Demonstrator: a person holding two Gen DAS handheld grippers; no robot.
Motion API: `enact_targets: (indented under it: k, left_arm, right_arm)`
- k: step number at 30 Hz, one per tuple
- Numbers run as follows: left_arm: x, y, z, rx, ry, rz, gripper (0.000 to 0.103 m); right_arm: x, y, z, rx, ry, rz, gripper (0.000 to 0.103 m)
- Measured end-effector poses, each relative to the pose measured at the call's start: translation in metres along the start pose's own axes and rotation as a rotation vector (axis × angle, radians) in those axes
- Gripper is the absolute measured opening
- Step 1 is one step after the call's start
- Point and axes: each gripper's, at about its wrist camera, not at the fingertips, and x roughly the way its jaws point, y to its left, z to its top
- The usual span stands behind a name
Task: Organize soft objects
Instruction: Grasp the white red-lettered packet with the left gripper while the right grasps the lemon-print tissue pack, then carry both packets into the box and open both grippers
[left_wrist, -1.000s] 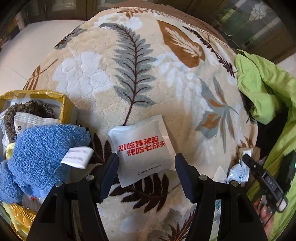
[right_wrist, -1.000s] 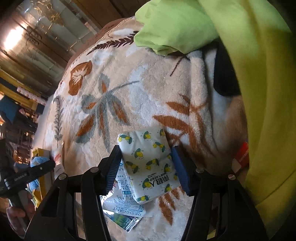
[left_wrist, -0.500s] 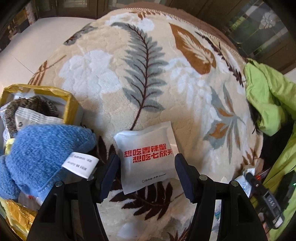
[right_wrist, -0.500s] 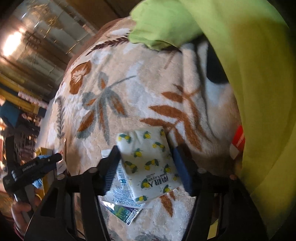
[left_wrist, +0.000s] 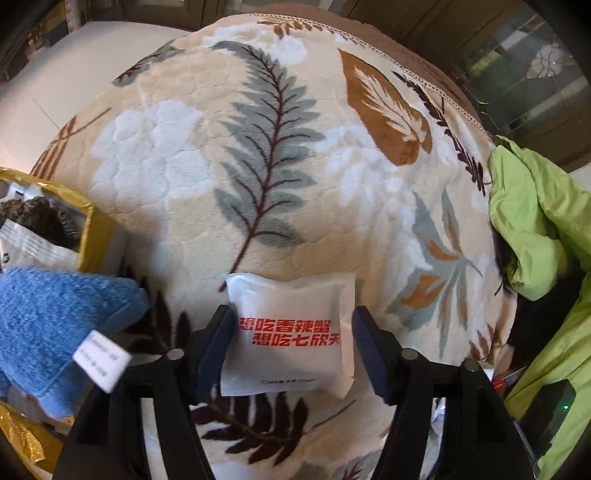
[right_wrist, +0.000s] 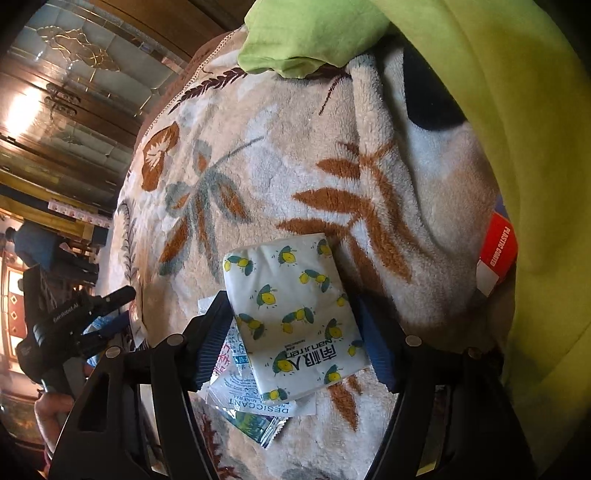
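Note:
In the left wrist view a white tissue pack with red lettering (left_wrist: 291, 332) lies on the leaf-patterned blanket (left_wrist: 258, 147). My left gripper (left_wrist: 291, 350) is open, with its two fingers on either side of the pack. In the right wrist view a white tissue pack printed with lemons (right_wrist: 291, 314) lies on top of a few desiccant sachets (right_wrist: 240, 391). My right gripper (right_wrist: 291, 339) is open and straddles the lemon pack. The left gripper (right_wrist: 74, 321) also shows at the left of that view.
A gold box (left_wrist: 88, 229) at the left holds a blue towel (left_wrist: 48, 325) with a white tag and a dark fuzzy item. A lime green jacket (left_wrist: 535, 221) lies along the right side. A red-and-white packet (right_wrist: 496, 251) sits under the jacket edge.
My left gripper has moved forward and turned, so the red-lettered pack now sits squarely between its fingers. My right gripper has edged forward around the lemon pack. Neither has closed.

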Motion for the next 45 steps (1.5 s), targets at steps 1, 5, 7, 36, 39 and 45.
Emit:
enact_targets:
  k: [1,5,7,36,39,45]
  left_arm:
    - [0.003,-0.002,-0.001,0.010,0.003,0.009,0.072]
    - [0.014,-0.021,-0.007,0.119,0.004,0.098,0.076]
    - [0.016,-0.024,-0.008,0.136,0.002,0.111,0.076]
    - [-0.126,0.054,-0.046,0.259,-0.100,-0.063,0.053]
    - [-0.147,0.088,-0.049,0.225,-0.129,-0.045,0.053]
    - [-0.165,0.148,-0.051,0.149,-0.146,-0.010,0.054]
  right_arm:
    - [-0.001,-0.001,0.000,0.002,0.000,0.002,0.070]
    - [-0.001,-0.001,0.000,-0.002,0.005,0.000,0.071]
    - [0.000,0.000,0.001,-0.007,0.010,-0.004,0.070]
    - [-0.054,0.100,-0.066,-0.133,-0.053,0.129,0.054]
    - [-0.047,0.129,-0.077,-0.173,-0.027,0.166,0.054]
    - [-0.021,0.208,-0.106,-0.304,0.046,0.235,0.054]
